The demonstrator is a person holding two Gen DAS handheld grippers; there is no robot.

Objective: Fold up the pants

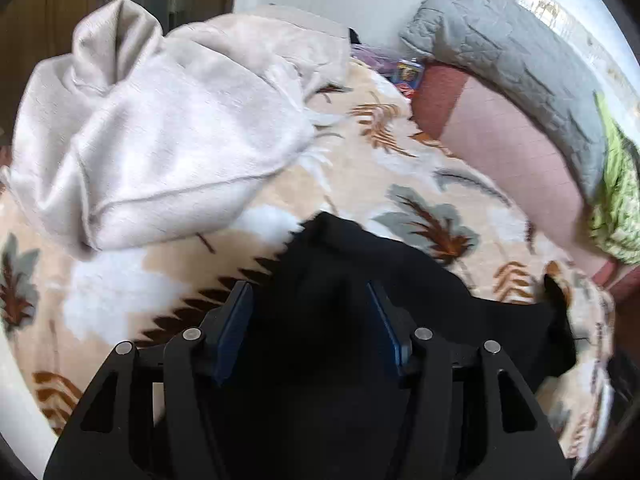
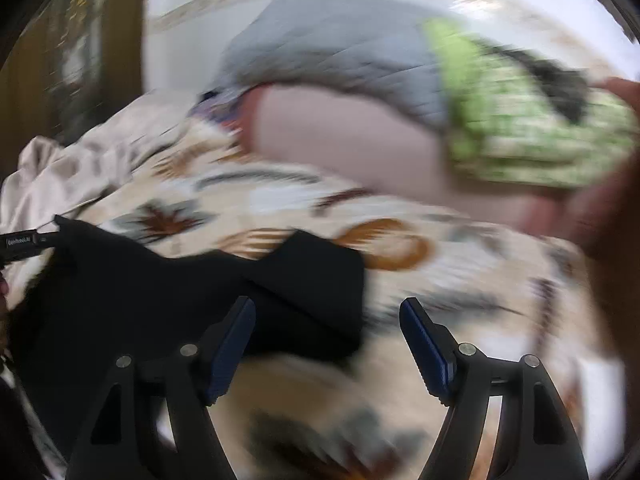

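The black pants lie on a leaf-patterned blanket on a bed. In the left wrist view my left gripper stands open directly over the pants, with black cloth between and under its blue pads; the pads are apart and do not pinch it. In the right wrist view, which is motion-blurred, the pants lie at the left and centre. My right gripper is open wide; its left finger is over the pants' right edge and its right finger is over the bare blanket.
A crumpled beige garment lies at the back left. A grey quilted pillow and a pink pillow lie at the back right, with a green patterned cloth beside them. A white wall is behind.
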